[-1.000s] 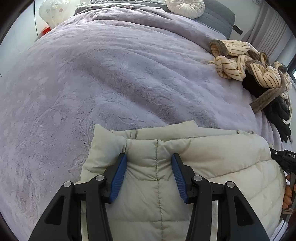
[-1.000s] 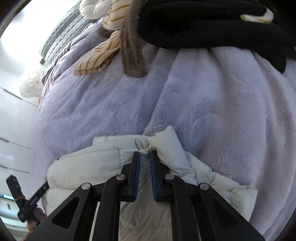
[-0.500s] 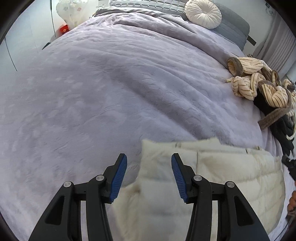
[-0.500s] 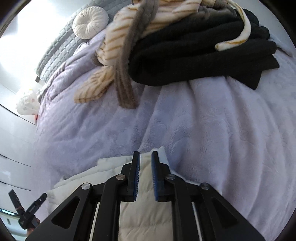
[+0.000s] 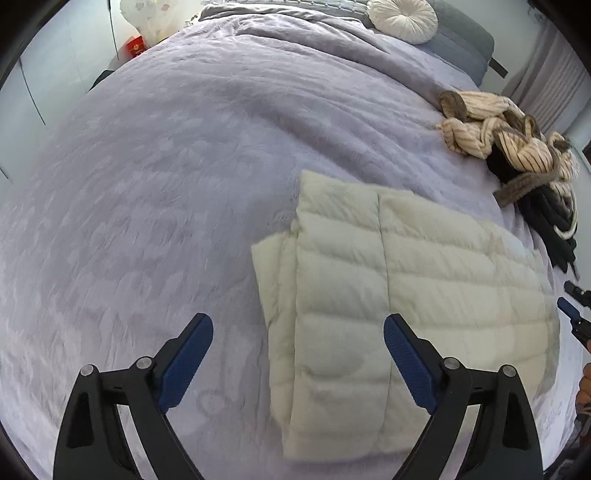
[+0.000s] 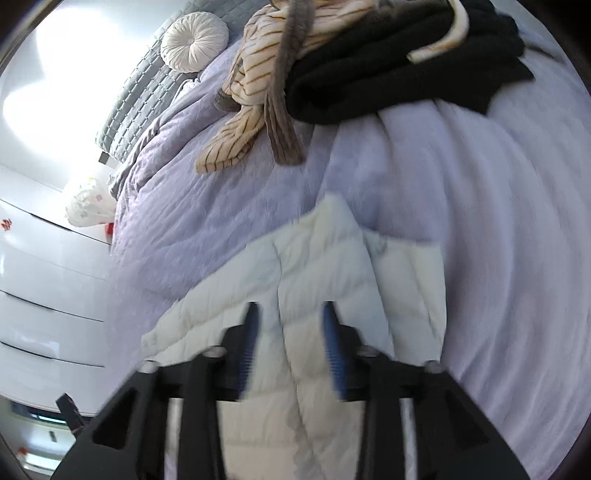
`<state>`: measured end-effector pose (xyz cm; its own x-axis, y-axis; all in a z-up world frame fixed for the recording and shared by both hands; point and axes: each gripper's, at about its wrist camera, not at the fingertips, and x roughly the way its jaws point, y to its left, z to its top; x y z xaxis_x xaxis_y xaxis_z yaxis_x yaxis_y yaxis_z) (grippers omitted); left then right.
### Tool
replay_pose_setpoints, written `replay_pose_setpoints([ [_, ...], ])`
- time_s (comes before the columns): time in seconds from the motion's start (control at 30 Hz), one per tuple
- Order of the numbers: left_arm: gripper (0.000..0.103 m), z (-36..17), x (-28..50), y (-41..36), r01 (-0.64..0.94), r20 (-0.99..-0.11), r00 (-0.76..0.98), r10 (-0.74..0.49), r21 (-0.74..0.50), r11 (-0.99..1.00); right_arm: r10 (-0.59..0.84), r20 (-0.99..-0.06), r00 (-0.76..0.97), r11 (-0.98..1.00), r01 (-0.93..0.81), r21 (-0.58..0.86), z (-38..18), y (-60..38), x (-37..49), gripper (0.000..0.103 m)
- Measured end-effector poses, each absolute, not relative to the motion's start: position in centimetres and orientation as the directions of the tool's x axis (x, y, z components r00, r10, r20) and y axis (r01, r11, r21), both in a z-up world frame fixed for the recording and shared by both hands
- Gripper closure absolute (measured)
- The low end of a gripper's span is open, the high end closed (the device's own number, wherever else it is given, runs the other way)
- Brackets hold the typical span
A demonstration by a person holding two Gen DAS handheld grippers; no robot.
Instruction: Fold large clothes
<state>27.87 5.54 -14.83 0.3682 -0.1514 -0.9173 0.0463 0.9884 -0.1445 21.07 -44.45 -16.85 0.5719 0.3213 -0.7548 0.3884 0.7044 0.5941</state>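
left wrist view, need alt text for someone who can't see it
A folded cream puffer jacket lies flat on a lilac bed cover, with the left gripper open above its near edge, holding nothing. A heap of striped and black clothes sits at the right edge, a round white cushion at the head.

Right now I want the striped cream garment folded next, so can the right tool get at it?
Probably yes: the right tool is open and holds nothing, and only bare lilac bedspread lies between the folded pale quilted jacket and the striped cream garment.
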Motion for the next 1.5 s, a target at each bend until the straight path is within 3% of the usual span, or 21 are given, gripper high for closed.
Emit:
replay_pose_setpoints([
  [0.03,0.009,-14.8,27.6,5.5,0.048,-0.919,0.365,-0.151,-0.143,0.988,0.327,-0.75,0.576,0.701,0.384,0.601,-16.8,-44.1,20.3,0.048],
  [0.13,0.009,-14.8,26.0,5.8,0.046,-0.925,0.342,-0.164,-0.158,0.986,0.349,-0.739,0.576,0.688,0.378,0.62,-16.6,-43.3,18.3,0.045],
  [0.2,0.009,-14.8,25.1,6.0,0.034,-0.925,0.339,-0.172,-0.171,0.985,0.373,-0.727,0.576,0.671,0.373,0.641,-16.6,-42.7,16.5,0.033],
  [0.23,0.009,-14.9,24.5,6.2,0.023,-0.925,0.34,-0.169,-0.171,0.985,0.385,-0.721,0.576,0.662,0.372,0.651,-16.6,-42.5,15.7,0.022],
  [0.43,0.009,-17.2,22.1,7.2,-0.035,-0.938,0.26,-0.228,-0.245,0.969,0.417,-0.698,0.582,0.607,0.393,0.691,-17.5,-42.1,11.5,0.017],
  [0.53,0.009,-18.5,20.6,7.5,-0.071,-0.915,0.242,-0.322,-0.348,0.935,0.439,-0.689,0.577,0.58,0.404,0.707,-18.9,-41.8,9.7,0.014],
  [0.57,0.009,-18.8,20.2,7.6,-0.086,-0.904,0.246,-0.349,-0.379,0.921,0.45,-0.685,0.573,0.567,0.409,0.715,-19.6,-41.6,9.1,0.001],
  [0.87,0.009,-22.5,18.2,7.3,-0.245,-0.817,0.257,-0.516,-0.572,0.783,0.524,-0.655,0.544,0.477,0.449,0.755,-24.2,-40.7,8.8,0.0],
  [1.2,0.009,-23.2,20.9,7.4,-0.256,-0.82,0.336,-0.462,-0.552,0.793,0.554,-0.509,0.659,0.264,0.441,0.858,-28.7,-41.9,11.0,0.0],
  [1.43,0.009,-24.1,22.4,8.1,-0.301,-0.807,0.367,-0.462,-0.573,0.762,0.559,-0.46,0.69,0.196,0.429,0.882,-30.1,-42.5,12.8,0.0],
  [1.47,0.013,-24.1,22.5,8.2,-0.3,-0.805,0.373,-0.462,-0.575,0.761,0.559,-0.457,0.692,0.19,0.429,0.883,-30.3,-42.6,12.6,0.0],
  [1.5,0.029,-23.9,22.6,8.2,-0.293,-0.801,0.374,-0.467,-0.58,0.76,0.559,-0.455,0.693,0.182,0.432,0.883,-30.4,-42.6,12.7,0.001],
])
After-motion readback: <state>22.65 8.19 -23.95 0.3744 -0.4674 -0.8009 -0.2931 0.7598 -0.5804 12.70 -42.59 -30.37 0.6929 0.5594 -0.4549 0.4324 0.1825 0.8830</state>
